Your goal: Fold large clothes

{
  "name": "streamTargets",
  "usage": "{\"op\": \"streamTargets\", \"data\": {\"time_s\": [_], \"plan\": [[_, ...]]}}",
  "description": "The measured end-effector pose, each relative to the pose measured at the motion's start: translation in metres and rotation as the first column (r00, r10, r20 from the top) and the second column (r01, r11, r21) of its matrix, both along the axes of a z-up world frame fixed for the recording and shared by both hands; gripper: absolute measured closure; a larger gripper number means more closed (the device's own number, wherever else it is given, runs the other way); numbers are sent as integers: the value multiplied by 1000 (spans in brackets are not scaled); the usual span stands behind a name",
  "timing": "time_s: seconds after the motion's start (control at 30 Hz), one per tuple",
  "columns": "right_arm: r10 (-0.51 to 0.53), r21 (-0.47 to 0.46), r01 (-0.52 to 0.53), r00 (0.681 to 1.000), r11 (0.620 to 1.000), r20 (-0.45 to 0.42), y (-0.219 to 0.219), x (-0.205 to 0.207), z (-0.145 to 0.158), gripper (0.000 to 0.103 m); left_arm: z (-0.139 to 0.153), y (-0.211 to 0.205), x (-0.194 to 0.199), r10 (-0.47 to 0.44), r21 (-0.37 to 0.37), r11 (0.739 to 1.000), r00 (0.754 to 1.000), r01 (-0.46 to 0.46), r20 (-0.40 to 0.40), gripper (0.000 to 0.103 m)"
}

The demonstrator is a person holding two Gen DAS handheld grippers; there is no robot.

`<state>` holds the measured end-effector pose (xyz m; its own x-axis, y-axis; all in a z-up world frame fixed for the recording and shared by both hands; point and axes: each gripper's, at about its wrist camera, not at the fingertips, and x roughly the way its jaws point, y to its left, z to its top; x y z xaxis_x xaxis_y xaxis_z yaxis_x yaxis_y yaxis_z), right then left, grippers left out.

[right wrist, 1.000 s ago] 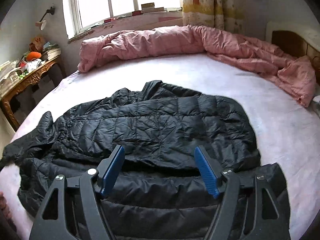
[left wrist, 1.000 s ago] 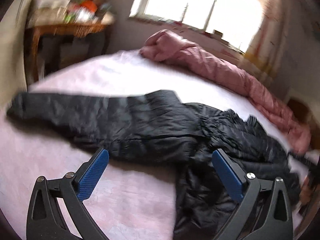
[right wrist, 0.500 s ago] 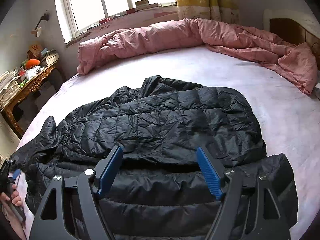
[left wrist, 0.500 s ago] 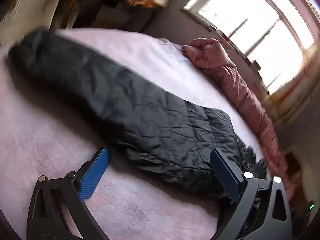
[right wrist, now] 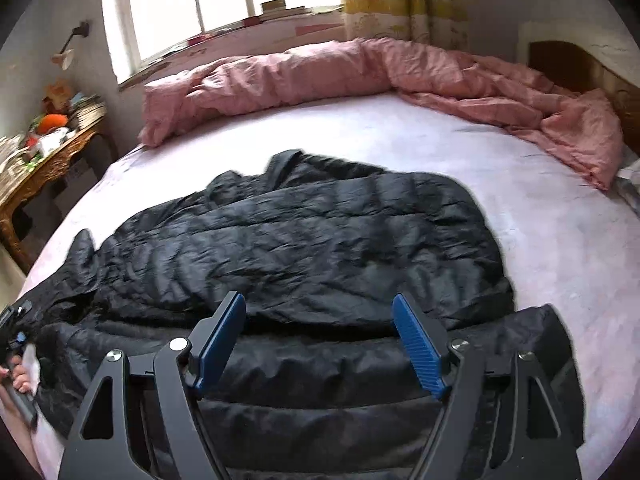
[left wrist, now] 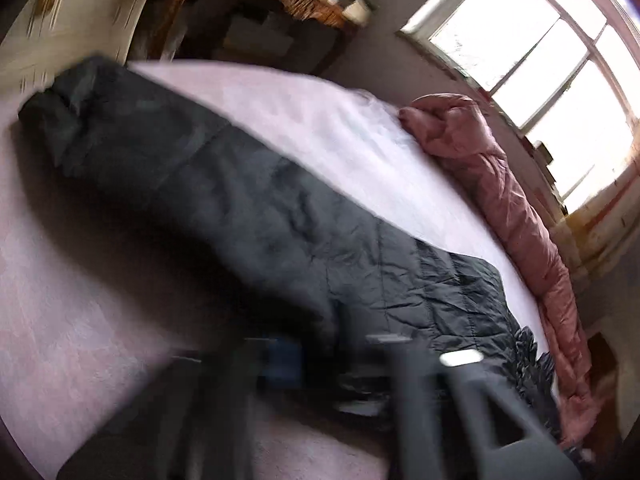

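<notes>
Right gripper (right wrist: 320,340): jaws spread wide, blue pads apart and clear of the fabric, hovering above the near hem of the black down jacket (right wrist: 296,248); nothing is grasped. Left gripper (left wrist: 320,354): heavily blurred in its own view, jaws brought fully together at the near edge of the jacket's sleeve (left wrist: 224,196); the fabric appears pinched between them, though the blur prevents confirmation. In the right wrist view, the left gripper sits at the far left edge of the frame, held in the person's hand (right wrist: 18,376), beside the sleeve end. Jacket position: spread across the middle of the pale pink bed (right wrist: 560,280), body lying roughly flat, one sleeve extended outward to the left. Task progress — early, by judgement: the garment is laid out, and a lower band lies across the near side, possibly a first fold; the sleeve remains to be brought inward, followed by the body folds. Beyond the jacket, a pink duvet (right wrist: 360,68) is bunched along the far edge of the bed. Containers: none in view — only a cluttered wooden side table (right wrist: 44,160) at far left.
</notes>
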<state>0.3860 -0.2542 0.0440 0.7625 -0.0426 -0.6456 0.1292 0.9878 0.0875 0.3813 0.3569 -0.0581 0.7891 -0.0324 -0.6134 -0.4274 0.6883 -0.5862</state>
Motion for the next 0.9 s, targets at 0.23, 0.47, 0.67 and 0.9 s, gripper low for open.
{"op": "streamTargets", "data": {"time_s": [0.23, 0.47, 0.67, 0.9], "plan": [[-61, -80, 58, 998, 995, -29, -21, 12, -9, 25, 77, -60, -16, -30, 267, 963, 983, -20, 183, 101], [-110, 44, 113, 991, 993, -70, -60, 19, -20, 25, 167, -211, 10, -312, 422, 887, 916, 187, 251, 101], [-134, 91, 142, 988, 986, -81, -75, 22, -26, 25, 176, -342, 17, -546, 520, 774, 797, 361, 259, 101], [-133, 141, 143, 988, 980, -80, -82, 22, -26, 25, 109, -407, 49, -627, 407, 741, 768, 535, 132, 101]]}}
